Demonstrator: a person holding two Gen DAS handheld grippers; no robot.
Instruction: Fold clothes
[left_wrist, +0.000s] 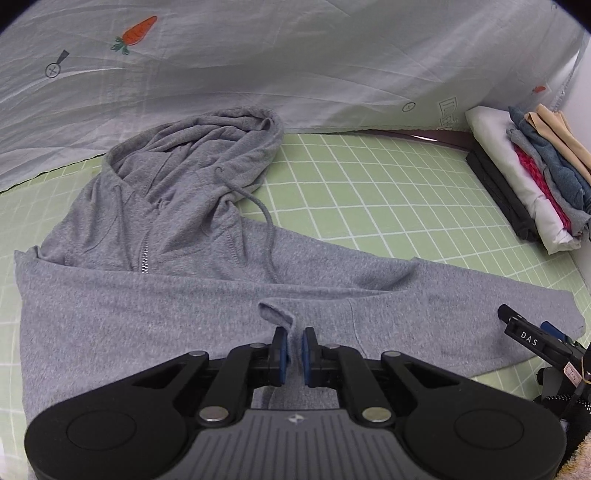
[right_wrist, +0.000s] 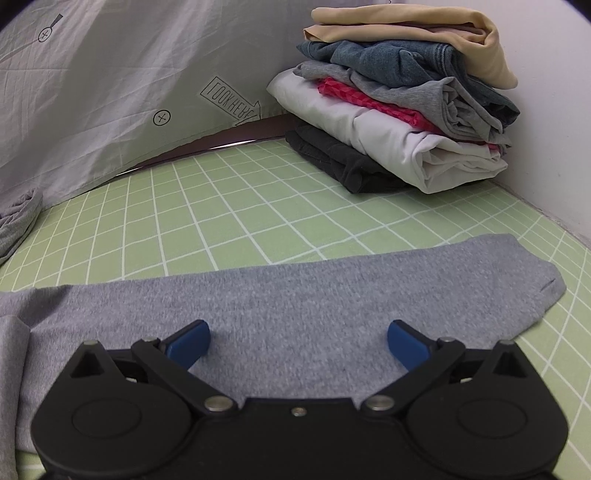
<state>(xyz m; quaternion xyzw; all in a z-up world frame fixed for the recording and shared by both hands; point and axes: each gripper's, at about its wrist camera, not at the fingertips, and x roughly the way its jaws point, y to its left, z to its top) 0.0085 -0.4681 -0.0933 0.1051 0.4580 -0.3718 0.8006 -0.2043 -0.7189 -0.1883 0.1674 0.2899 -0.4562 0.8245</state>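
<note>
A grey zip hoodie (left_wrist: 177, 229) lies on the green grid mat (left_wrist: 369, 192), hood at the far left, drawstring trailing down its chest. My left gripper (left_wrist: 293, 349) is shut on a pinched fold of the hoodie's fabric near its lower middle. One sleeve (right_wrist: 295, 291) stretches to the right across the mat, cuff at the far right. My right gripper (right_wrist: 298, 341) is wide open just above that sleeve, holding nothing. It also shows in the left wrist view (left_wrist: 532, 338) at the right edge, by the sleeve's cuff.
A stack of folded clothes (right_wrist: 399, 110) sits at the back right corner against a white wall (right_wrist: 546, 110). A pale grey printed sheet (left_wrist: 295, 55) hangs along the back edge of the mat.
</note>
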